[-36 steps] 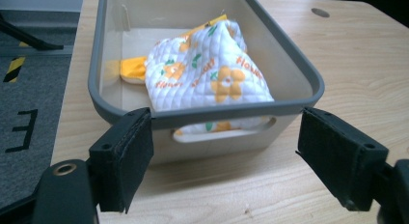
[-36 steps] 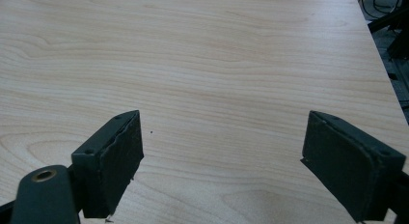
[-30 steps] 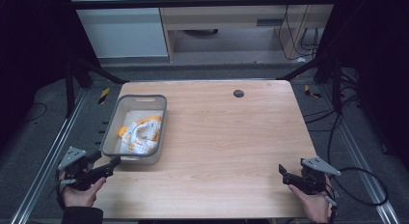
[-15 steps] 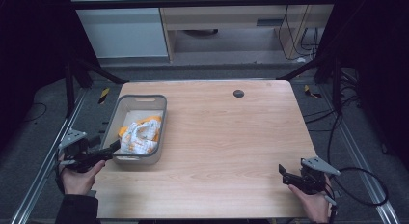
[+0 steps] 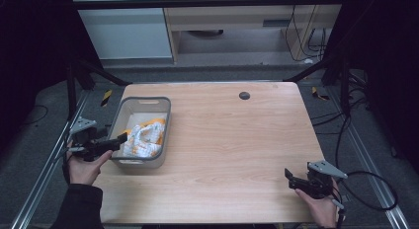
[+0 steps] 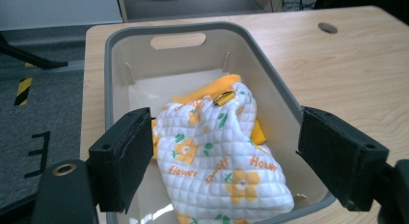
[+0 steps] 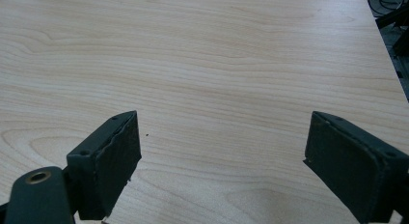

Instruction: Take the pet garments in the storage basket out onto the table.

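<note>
left tool [image 6: 219, 161] agape over quilted cloth [image 6: 217, 156] in grey bin [image 6: 270, 84] (rim between) | right tool [image 7: 222, 161] agape — bare table [image 7: 217, 64]

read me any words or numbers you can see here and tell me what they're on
"Flower": orange print, repeated on the quilted cloth in the grey bin; one copy reads upside down.
Floor left of the table: a black mark like an "E", too partial to be sure.
Nothing else readable.

Pale wood-grain desk [image 5: 237, 140], smooth with a soft sheen. Grey plastic bin [image 6: 284, 96], smooth, faintly glossy inside. Quilted cloth [image 6: 217, 156], soft and matt, flower-printed. Matt black pads on the left tongs [image 6: 226, 171], slightly rough.
</note>
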A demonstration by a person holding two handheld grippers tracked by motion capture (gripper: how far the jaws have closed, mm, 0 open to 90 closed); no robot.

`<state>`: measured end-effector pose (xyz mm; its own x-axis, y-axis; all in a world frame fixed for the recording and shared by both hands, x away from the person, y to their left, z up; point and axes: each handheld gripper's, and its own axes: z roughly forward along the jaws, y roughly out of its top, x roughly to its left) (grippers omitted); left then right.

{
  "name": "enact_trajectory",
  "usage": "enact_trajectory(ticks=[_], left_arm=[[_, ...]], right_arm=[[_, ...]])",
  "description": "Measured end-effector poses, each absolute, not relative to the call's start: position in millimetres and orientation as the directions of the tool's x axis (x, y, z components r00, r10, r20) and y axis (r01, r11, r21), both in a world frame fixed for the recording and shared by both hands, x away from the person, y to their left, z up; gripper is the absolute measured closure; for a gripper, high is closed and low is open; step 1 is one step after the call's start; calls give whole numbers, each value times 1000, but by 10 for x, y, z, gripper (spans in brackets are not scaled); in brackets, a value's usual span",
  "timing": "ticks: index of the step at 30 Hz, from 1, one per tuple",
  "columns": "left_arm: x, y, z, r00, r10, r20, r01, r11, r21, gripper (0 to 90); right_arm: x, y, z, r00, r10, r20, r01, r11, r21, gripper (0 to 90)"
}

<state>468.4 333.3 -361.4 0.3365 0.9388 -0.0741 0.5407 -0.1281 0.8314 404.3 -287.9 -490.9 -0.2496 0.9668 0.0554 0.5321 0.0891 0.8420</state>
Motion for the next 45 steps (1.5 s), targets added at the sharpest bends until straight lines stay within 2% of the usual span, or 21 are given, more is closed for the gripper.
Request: enact_trajectory(ticks=[25,45], left_arm=[[5077,3171,-3550,357,934,-32,640,-220,736,195],[5280,2974,-3684,385,923,1,705,-295,645,211]], right_arm=[[4050,-2894,-4914,-248,966,69,541,79,837,120],[4055,-2891,-4918,-256,964,75,546,80,834,118]])
